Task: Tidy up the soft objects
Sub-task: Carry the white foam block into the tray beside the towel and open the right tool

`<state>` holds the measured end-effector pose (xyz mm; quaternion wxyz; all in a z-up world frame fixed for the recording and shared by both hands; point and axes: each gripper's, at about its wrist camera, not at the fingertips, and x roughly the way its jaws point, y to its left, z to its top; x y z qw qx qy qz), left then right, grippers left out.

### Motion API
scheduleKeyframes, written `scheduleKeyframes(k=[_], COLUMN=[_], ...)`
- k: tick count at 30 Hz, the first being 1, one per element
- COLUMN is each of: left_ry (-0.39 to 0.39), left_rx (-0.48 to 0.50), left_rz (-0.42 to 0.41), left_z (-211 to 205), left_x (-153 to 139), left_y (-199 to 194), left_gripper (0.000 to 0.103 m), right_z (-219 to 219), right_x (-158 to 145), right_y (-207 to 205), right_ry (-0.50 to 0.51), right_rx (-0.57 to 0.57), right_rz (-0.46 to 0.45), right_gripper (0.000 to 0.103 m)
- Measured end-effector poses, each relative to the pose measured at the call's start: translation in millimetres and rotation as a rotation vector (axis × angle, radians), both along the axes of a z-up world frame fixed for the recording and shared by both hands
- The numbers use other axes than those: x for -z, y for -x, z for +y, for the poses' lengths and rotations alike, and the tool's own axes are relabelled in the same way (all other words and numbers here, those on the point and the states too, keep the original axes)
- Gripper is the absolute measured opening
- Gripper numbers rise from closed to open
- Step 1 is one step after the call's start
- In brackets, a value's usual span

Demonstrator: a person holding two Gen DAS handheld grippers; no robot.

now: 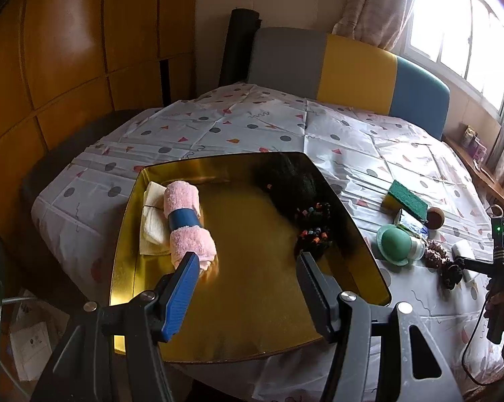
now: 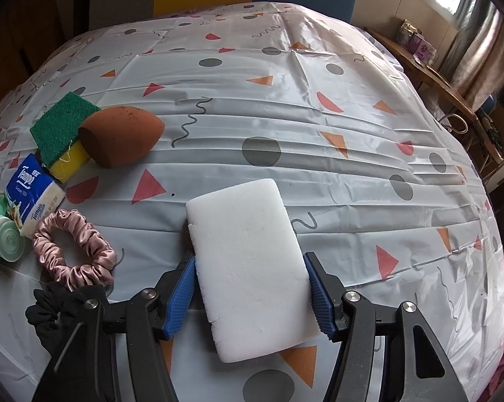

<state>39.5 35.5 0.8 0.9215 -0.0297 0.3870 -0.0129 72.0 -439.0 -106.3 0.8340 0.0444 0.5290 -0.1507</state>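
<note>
A gold tray (image 1: pixel 252 335) lies on the table. In it are a rolled pink towel with a blue band (image 1: pixel 184 224), a folded white cloth (image 1: pixel 153 224) under it, and a black hair piece with beads (image 1: pixel 305 207). My left gripper (image 1: pixel 248 261) is open and empty above the tray, its left finger beside the towel's near end. My right gripper (image 2: pixel 250 268) is shut on a white sponge block (image 2: pixel 248 261) just above the tablecloth; it shows at the far right of the left wrist view (image 1: pixel 463 261).
Left of the right gripper lie a green-and-yellow scrub sponge (image 2: pixel 62 130), a brown makeup sponge (image 2: pixel 121 135), a tissue pack (image 2: pixel 32 194), a pink scrunchie (image 2: pixel 74 251), a black scrunchie (image 2: pixel 55 311) and a green puff case (image 2: pixel 0 234). A multicoloured chair (image 1: pixel 352 67) stands behind the table.
</note>
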Motion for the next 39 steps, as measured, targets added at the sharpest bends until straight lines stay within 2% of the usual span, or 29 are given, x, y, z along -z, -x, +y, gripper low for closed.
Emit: scheduleKeyframes(k=[8,13,19,25,30,39], left_ry=[0.003,0.022,0.029,0.033,0.036,0.046], left_rx=[0.0,-0.008,-0.014,-0.012,-0.018,-0.038], left_rz=[-0.023,-0.01,-0.009,-0.01,-0.012,-0.004], left_z=[8,16,19,21,23,35], left_x=[-4,-1,1,2,1,4], left_y=[6,5,6,8,9,5], left_gripper=[0.061,0.061,0.061,0.061,0.061,0.061], right_z=[1,1,28,81,153,281], right_x=[-10,-38,-70,-97,-118,-124], right_y=[-4,1,5,5,-4,-35], right_ry=[0.04,0.014,0.017,-0.062,-0.127,-0.21], right_rx=[0.046,0.098,0.035,-0.104,-0.29,-0.558], right_rz=[0.023,-0.056,-0.132,-0.209,-0.255,-0.246], right_gripper=[0.06,0.06,0.06,0.06,0.06,0.06])
